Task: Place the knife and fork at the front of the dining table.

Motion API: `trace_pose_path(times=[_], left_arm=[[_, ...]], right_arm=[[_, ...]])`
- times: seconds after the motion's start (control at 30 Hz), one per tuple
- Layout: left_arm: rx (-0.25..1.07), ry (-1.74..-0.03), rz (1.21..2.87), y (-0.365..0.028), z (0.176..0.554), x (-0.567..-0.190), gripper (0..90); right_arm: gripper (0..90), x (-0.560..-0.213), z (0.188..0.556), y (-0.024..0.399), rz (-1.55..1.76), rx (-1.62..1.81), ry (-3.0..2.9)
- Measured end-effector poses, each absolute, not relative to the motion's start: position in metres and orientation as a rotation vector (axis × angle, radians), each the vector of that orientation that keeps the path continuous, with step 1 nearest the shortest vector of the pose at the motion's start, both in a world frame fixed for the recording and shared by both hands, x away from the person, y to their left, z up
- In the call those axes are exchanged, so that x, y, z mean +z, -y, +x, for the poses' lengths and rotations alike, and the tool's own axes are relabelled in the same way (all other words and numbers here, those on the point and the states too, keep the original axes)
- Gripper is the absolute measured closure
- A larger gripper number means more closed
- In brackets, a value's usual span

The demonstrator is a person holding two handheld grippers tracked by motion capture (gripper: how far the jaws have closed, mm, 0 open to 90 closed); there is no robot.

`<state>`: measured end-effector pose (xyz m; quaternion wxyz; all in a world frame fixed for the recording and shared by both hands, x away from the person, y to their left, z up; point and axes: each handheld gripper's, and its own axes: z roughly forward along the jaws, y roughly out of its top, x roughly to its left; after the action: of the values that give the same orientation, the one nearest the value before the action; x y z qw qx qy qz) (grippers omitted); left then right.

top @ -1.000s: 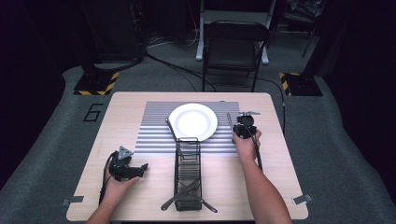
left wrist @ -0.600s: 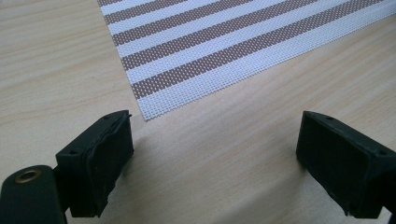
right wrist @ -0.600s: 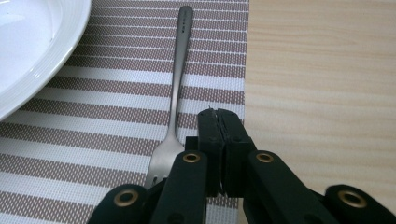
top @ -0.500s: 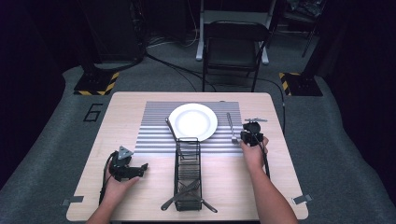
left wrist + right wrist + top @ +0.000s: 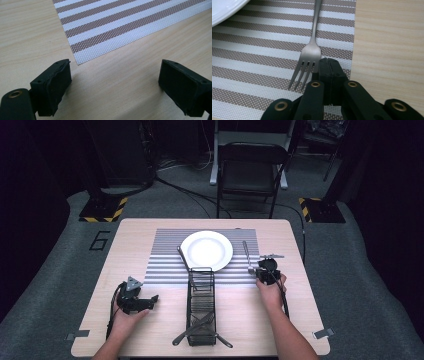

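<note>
A silver fork lies on the striped placemat to the right of the white plate, tines toward me. My right gripper rests low at the tine end. In the right gripper view its jaws are pressed together, right against the fork's outermost tine, and I see nothing between them. My left gripper sits on bare wood at the front left. Its jaws stand wide apart over the table, just short of the placemat's corner.
A black wire cutlery rack stands lengthwise in the middle front, with utensils sticking out at its near end. A dark utensil lies left of the plate. A folding chair stands beyond the table's far edge.
My right gripper has drawn back toward me and a little to the right, from beside the fork's handle to its tines. The left gripper has stayed put.
</note>
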<state>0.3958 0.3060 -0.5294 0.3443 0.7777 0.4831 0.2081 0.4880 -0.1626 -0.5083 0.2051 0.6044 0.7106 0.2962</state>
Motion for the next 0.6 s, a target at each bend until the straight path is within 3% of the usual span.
trace_pose_path(times=[0.53, 0.6], left_arm=[[0.542, -1.259, 2.016, -0.306, 0.396, -0.529, 11.1], [0.542, -1.258, 2.017, -0.306, 0.396, -0.529, 11.1]], right_arm=[[90.0, -0.509, 0.478, 0.155, 1.652, 0.876, -1.982], [86.8, -0.509, 0.476, 0.156, 1.665, 0.875, -1.971]])
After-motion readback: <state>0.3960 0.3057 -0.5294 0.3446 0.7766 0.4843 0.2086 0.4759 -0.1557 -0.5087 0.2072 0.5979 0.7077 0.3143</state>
